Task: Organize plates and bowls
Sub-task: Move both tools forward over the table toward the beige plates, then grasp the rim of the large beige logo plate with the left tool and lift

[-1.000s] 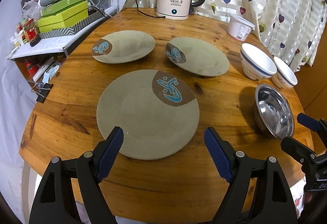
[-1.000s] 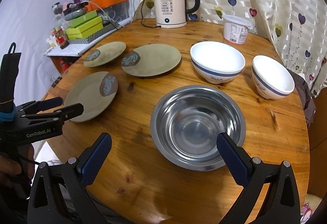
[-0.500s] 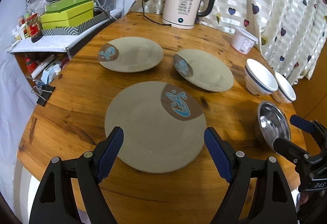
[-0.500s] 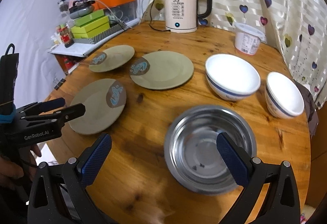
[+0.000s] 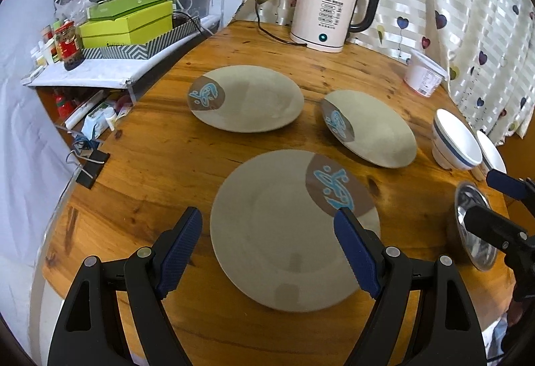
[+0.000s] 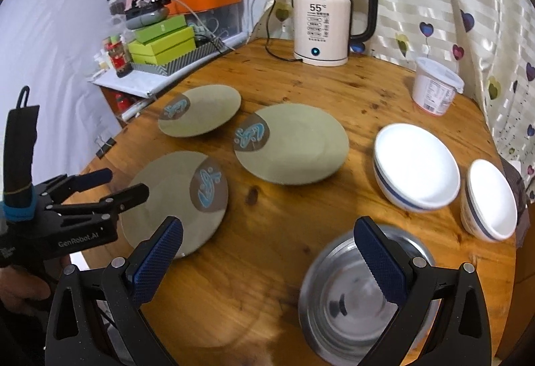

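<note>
Hovering above the table's near edge, your left gripper is gaping wide and empty, its pads flanking the nearest plate without touching.

From the right wrist: your right gripper is also spreading wide, gripping nothing, over the steel bowl at the near edge; two white bowls are sitting by the right edge.

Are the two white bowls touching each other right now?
Apart. The right wrist view shows a strip of bare wood between the big white bowl and the small white bowl; in the left wrist view they overlap, so it settles nothing.
</note>
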